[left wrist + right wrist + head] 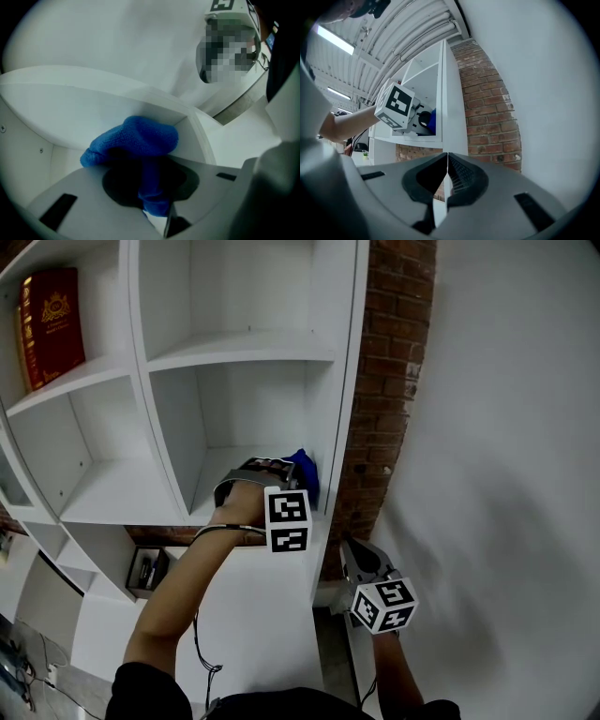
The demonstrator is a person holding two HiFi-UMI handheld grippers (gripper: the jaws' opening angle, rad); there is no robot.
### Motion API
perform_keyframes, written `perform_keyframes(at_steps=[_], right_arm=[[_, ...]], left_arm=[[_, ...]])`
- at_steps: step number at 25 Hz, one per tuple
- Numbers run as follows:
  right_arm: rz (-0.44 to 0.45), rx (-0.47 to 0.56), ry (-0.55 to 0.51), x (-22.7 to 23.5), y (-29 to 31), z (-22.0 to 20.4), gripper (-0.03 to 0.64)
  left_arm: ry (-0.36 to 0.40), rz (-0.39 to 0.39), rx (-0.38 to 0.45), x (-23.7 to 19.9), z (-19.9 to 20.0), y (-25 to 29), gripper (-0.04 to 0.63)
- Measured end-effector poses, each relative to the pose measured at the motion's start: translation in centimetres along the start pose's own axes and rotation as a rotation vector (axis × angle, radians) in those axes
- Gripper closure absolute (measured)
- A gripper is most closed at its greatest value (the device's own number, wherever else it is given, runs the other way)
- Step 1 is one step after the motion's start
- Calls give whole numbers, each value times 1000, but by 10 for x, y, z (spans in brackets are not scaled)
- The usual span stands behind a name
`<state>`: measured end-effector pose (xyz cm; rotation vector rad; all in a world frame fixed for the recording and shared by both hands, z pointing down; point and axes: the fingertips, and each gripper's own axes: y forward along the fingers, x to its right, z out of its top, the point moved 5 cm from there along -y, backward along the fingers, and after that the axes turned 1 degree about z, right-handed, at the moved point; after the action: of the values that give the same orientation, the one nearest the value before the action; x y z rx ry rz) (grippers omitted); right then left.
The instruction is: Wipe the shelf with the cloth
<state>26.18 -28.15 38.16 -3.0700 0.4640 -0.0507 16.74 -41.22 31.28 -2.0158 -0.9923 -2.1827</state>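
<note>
1. Your left gripper [157,206] is clamped on the blue cloth [136,140]. A strip of the fabric runs down between the jaws, and the rest bunches up in front of them.
2. The cloth sits inside a compartment of the white shelf [246,345], in the rightmost column. It is down on the board and close to the right side panel.
3. In the head view your left arm reaches into that compartment. The marker cube [288,519] sits near the board's front edge.
4. Your right gripper [447,173] has its jaws pressed together with nothing between them.
5. You hold the right gripper lower down and outside the shelf, just beside the brick column [386,381]. It points up along the shelf's right edge.
6. A red book [49,326] stands in an upper-left compartment, well apart from the cloth.
7. A plain white wall [511,427] fills the space to the right of the brick.
</note>
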Motion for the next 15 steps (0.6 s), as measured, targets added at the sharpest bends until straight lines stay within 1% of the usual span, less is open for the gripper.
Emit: perform_keyframes(at_steps=[8, 12, 15], right_arm=[[9, 4, -7, -2, -1, 6, 597], [27, 2, -4, -4, -1, 6, 597], [36, 5, 3, -4, 0, 6, 597]], left_arm=[[24, -2, -7, 0, -2, 0, 506], [23, 3, -22, 1, -10, 0, 507], [9, 4, -31, 2, -14, -2, 507]])
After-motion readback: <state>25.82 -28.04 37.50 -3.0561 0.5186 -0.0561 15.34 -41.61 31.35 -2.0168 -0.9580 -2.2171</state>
